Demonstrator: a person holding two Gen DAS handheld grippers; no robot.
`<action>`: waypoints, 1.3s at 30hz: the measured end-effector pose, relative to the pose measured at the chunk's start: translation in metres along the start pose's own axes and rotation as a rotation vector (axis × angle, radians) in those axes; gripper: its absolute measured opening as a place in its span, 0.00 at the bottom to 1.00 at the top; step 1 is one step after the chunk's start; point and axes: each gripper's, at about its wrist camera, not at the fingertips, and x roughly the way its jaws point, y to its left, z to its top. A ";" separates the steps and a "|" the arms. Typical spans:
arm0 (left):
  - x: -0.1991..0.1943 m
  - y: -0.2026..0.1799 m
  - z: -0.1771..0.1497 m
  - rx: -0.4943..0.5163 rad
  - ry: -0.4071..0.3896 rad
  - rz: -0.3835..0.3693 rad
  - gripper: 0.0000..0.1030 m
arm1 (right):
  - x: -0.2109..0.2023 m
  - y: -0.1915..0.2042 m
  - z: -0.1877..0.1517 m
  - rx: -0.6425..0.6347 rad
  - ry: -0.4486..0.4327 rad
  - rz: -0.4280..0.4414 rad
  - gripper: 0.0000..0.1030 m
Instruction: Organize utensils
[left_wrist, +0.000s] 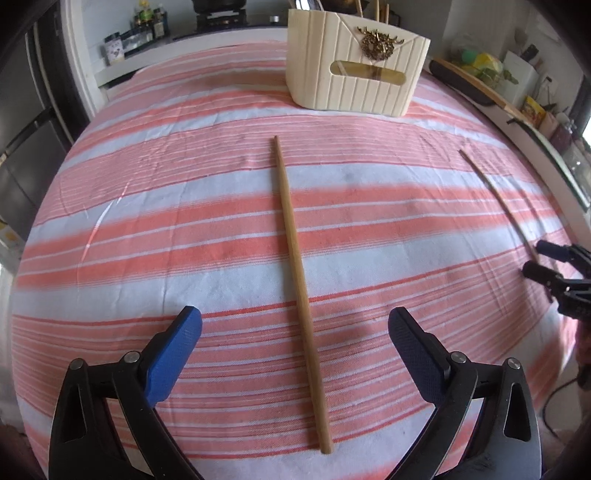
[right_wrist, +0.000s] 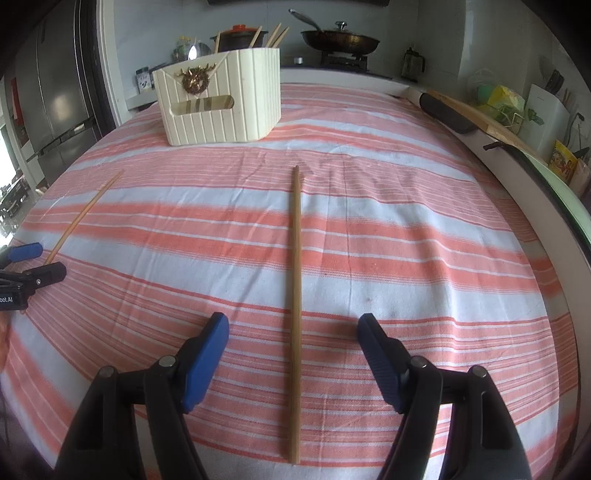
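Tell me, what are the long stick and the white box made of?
The stick looks like bamboo or wood: tan, matte, faint lengthwise grain. The box seems plastic: cream, smooth, moulded ribs and a cut-out handle. Its gold ornament could be metal.

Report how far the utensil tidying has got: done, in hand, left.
Done: several chopsticks already stand in the cream holder. In hand: nothing gripped; the left gripper is open around one chopstick lying on the striped cloth, and the right gripper is open around the other chopstick. Left: grasp both and put them in the holder.
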 end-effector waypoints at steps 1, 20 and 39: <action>-0.004 0.007 0.007 -0.007 0.008 -0.027 0.98 | 0.000 -0.003 0.005 -0.016 0.045 0.030 0.72; 0.076 -0.013 0.118 0.129 0.144 0.065 0.05 | 0.078 -0.020 0.142 -0.006 0.246 0.036 0.06; -0.162 0.017 0.129 -0.009 -0.518 -0.145 0.04 | -0.133 -0.030 0.163 -0.006 -0.371 0.114 0.06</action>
